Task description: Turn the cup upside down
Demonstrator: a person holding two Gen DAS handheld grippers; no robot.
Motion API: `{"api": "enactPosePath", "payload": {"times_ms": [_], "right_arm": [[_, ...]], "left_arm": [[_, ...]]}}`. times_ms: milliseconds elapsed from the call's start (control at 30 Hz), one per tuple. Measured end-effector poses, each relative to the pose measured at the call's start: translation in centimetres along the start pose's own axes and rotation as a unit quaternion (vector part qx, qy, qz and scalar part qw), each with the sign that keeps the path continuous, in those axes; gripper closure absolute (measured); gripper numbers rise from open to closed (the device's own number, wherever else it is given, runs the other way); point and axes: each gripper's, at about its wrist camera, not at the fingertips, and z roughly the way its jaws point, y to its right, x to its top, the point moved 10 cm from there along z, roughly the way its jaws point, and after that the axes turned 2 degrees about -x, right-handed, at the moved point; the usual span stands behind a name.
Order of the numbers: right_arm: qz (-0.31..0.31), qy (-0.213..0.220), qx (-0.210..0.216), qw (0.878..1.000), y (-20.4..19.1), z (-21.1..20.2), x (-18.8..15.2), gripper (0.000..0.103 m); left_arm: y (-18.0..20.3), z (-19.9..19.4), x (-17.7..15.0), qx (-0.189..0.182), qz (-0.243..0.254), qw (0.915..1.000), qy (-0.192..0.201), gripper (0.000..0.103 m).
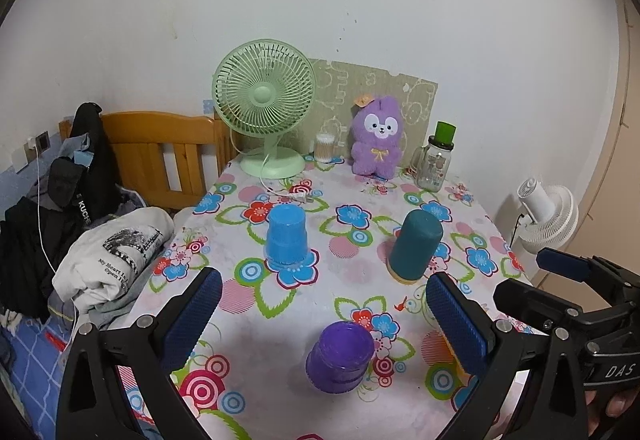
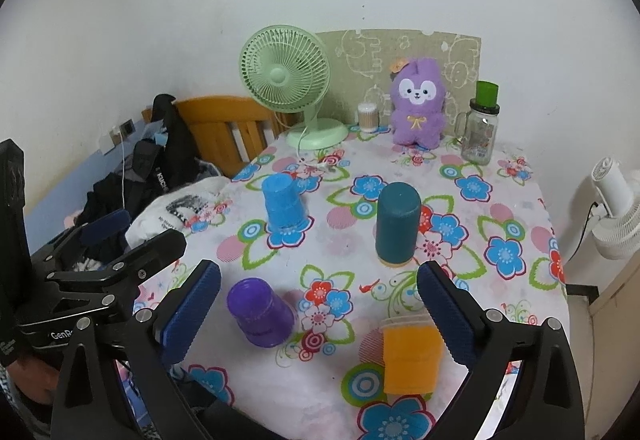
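Observation:
Several cups stand on the flowered tablecloth point(image 1: 360, 268). A purple cup point(image 1: 340, 356) point(image 2: 262, 312), a light blue cup point(image 1: 286, 236) point(image 2: 282, 201) and a tall teal cup point(image 1: 414, 244) point(image 2: 396, 226) all stand upside down. An orange cup point(image 2: 410, 354) stands near the front edge, close to my right gripper's right finger; which way up it is I cannot tell. My left gripper point(image 1: 324, 316) is open and empty, with the purple cup between its fingers but apart from them. My right gripper point(image 2: 320, 310) is open and empty above the front of the table.
At the table's back stand a green fan point(image 1: 264, 111), a cotton swab jar point(image 1: 325, 147), a purple plush point(image 1: 376, 137) and a glass jar with a green lid point(image 1: 436, 159). A bed with clothes point(image 1: 80, 220) lies left. A white fan point(image 1: 544, 215) stands right.

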Motion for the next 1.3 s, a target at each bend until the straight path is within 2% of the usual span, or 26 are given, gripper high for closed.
{"api": "enactPosePath", "payload": {"times_ms": [1300], "right_arm": [[-0.004, 0.011, -0.003, 1.0, -0.52, -0.38, 0.17, 0.002]], "left_arm": [[-0.1, -0.7, 0.68, 0.003, 0.004, 0.9999, 0.012, 0.0]]}}
